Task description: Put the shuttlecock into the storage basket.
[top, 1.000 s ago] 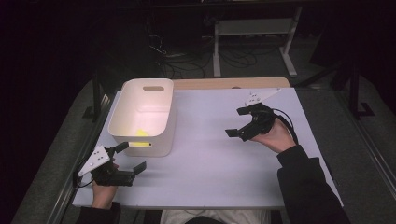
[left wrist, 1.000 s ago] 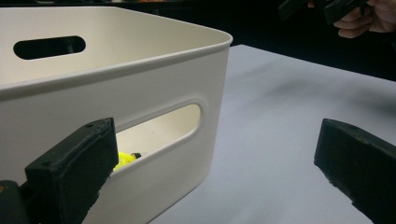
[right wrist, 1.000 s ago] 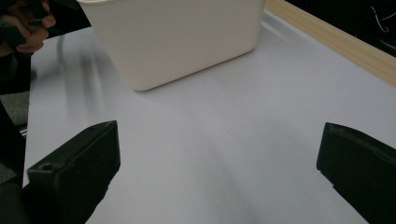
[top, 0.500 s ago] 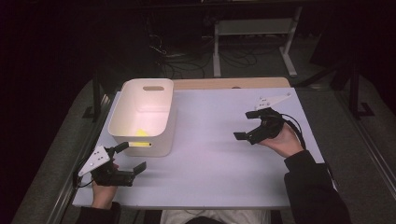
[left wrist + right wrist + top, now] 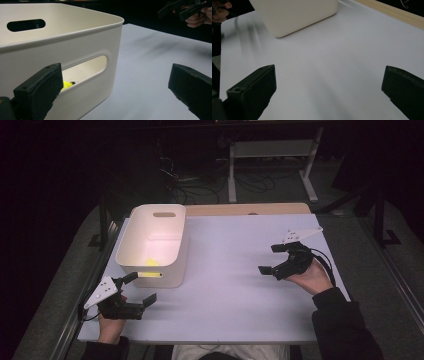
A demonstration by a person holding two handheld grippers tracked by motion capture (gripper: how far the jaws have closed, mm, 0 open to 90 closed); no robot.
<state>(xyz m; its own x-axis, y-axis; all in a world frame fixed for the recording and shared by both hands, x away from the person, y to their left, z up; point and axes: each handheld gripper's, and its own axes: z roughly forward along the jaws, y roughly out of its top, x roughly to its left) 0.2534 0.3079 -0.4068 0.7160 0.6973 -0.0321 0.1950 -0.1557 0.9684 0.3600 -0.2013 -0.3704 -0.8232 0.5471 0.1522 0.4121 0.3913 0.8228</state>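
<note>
1. High view: your left gripper (image 5: 134, 289) sits near the table's (image 5: 225, 300) front-left corner, jaws spread wide and empty, just beside the white bin's (image 5: 131, 254) front wall. Your right gripper (image 5: 274, 258) hovers near the right edge, also wide open, holding nothing; bare tabletop lies between the two.

2. Left gripper view: the white bin (image 5: 75, 45) looms close; a yellow object (image 5: 66, 84) shows through its handle slot.

3. Right gripper view: open surface ahead, the white bin (image 5: 294, 15) well apart.
</note>
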